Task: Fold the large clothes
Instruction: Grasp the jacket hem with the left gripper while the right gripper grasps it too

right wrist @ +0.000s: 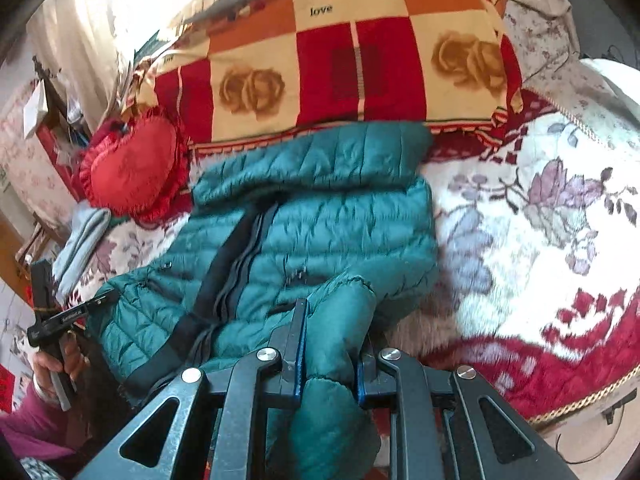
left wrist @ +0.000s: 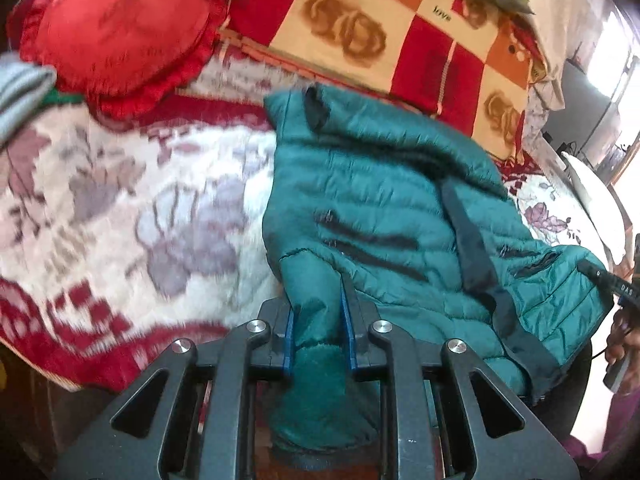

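The teal quilted jacket (left wrist: 384, 184) (right wrist: 304, 232) lies on the floral bedspread (left wrist: 120, 200) (right wrist: 540, 232), front side up, with its dark zipper band (right wrist: 224, 272) running down the middle. One sleeve end (left wrist: 316, 304) rises from the jacket and passes between the fingers of the left gripper (left wrist: 319, 308), which is clamped on it (blue pads pressed against the fabric on both sides). The other sleeve end (right wrist: 340, 320) is likewise pinched in the right gripper (right wrist: 332, 340), its cuff hanging down behind the fingers.

Beyond the collar sits a folded checked blanket (left wrist: 400, 32) (right wrist: 340, 60) with rose prints. A red heart-shaped cushion (left wrist: 120, 28) (right wrist: 132, 168) rests beside the blanket, close to the jacket's shoulder. A grey folded cloth (left wrist: 20, 88) (right wrist: 80, 240) lies just beside the cushion.
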Available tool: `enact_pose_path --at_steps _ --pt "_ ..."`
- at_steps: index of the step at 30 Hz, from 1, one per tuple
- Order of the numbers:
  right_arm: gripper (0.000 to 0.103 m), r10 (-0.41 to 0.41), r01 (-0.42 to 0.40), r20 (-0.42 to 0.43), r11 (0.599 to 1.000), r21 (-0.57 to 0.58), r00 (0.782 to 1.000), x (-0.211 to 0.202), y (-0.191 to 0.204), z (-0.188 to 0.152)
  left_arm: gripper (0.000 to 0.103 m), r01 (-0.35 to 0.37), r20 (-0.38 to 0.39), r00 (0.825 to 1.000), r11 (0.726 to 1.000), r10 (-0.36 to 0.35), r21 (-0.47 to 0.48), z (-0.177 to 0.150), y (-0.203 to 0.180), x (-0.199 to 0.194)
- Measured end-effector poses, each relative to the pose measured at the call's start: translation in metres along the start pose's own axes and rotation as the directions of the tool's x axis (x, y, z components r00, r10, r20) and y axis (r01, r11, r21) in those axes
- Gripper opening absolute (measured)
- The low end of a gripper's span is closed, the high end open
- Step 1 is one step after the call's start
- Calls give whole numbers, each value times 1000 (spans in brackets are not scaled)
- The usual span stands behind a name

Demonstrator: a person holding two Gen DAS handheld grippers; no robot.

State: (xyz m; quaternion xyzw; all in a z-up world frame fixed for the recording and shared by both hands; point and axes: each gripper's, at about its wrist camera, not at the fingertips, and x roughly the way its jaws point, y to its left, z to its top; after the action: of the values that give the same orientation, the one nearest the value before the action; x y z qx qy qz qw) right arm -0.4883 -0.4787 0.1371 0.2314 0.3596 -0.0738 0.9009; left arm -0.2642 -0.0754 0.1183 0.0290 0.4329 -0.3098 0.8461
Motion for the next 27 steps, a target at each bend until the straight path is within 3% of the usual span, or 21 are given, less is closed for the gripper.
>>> enact_pose_path --at_steps 7,17,27 --pt "16 -24 24 35 1000 -9 999 4 1 26 18 -8 55 998 1000 8 4 26 -5 -2" --pt "16 -67 66 97 998 16 993 11 -7 69 18 12 112 994 998 -5 -65 70 1 1" --pt "16 -117 117 107 993 4 987 35 -8 110 18 -28 138 990 997 39 -75 110 -6 21"
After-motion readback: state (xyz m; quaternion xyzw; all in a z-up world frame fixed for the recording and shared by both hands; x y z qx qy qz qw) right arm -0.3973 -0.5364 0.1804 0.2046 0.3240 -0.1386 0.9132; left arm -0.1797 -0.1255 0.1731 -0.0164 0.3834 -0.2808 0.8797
